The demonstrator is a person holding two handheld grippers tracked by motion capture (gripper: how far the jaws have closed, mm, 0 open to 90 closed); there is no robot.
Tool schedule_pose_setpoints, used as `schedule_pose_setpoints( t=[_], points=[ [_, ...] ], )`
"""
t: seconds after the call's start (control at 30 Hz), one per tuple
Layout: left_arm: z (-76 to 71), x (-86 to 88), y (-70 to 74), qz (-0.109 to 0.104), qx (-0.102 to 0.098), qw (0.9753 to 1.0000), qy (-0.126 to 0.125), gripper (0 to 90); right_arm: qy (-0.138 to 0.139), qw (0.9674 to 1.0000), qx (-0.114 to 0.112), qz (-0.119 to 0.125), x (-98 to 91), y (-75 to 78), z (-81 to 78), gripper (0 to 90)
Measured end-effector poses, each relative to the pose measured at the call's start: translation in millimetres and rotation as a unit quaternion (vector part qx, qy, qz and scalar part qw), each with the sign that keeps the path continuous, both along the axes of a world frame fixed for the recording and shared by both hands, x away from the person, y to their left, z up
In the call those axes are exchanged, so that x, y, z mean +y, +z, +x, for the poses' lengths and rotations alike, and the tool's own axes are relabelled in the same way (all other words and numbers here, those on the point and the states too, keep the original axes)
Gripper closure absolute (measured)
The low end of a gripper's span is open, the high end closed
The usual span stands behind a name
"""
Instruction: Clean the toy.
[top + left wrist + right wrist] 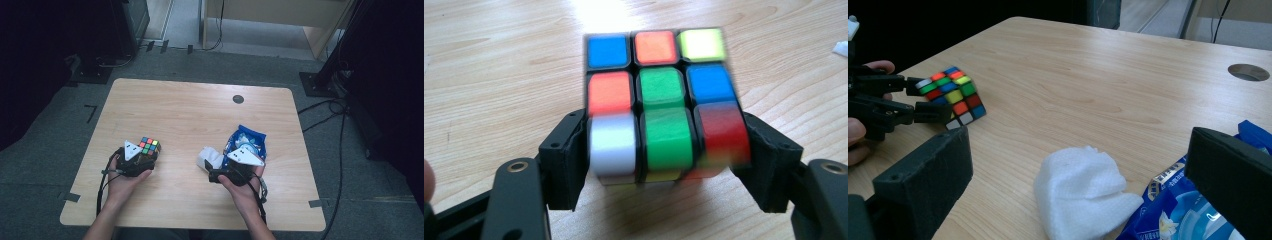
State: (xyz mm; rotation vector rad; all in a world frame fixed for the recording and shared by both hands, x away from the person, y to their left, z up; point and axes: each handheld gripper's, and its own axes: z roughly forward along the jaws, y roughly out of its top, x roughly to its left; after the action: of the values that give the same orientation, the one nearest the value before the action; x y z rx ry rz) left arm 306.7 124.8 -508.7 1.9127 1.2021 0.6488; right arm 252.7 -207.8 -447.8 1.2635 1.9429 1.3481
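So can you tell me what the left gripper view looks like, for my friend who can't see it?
A colourful puzzle cube sits on a light wooden table, with the left gripper and its two black jaws clamped on its lower sides. The squares facing the camera are blue, orange, yellow, green, white and red, slightly blurred.

table [190,120]: pale wood grain, smooth, slight sheen | cube [659,100]: glossy plastic | wipe [1080,192]: soft embossed white cloth | packet [250,140]: shiny blue film
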Motion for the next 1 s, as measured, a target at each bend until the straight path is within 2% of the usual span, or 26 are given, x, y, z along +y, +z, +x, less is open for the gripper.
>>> schedule_pose_setpoints(
  t=[0.23,0.4,0.5,0.63,0.77,0.87,1.0],
  points=[
    [-0.2,-1.8,-0.5,0.006,-0.002,0.9999,0.009,34.0,0.0,1.0,0.003,0.0,-3.9,1.2,0.8,0.0],
    [-1.5,-2.7,-1.1,0.003,-0.005,1.0,0.005,33.4,-0.002,1.0,-0.001,0.007,-17.2,8.7,2.9,0.0],
    [-4.3,-4.0,0.3,0.0,-0.001,1.0,0.002,20.4,0.0,1.0,-0.003,0.005,-28.8,14.5,2.2,0.0],
    [-12.4,-1.1,5.9,-0.016,0.003,0.9999,0.004,16.6,-0.005,1.0,-0.002,0.0,-51.8,22.1,-1.8,0.0],
    [-22.8,10.7,12.1,-0.033,0.003,0.9994,0.013,16.5,-0.023,0.9997,0.005,0.0,-76.2,21.3,-6.6,0.0],
    [-32.7,23.1,14.2,-0.022,0.0,0.9996,0.017,16.5,-0.036,0.9993,0.01,-0.001,-95.0,16.5,-11.2,0.0],
    [-45.1,44.7,14.5,-0.027,0.003,0.9992,0.03,16.5,-0.062,0.9979,0.02,-0.007,-122.3,2.2,-17.3,0.0]
  ],
)
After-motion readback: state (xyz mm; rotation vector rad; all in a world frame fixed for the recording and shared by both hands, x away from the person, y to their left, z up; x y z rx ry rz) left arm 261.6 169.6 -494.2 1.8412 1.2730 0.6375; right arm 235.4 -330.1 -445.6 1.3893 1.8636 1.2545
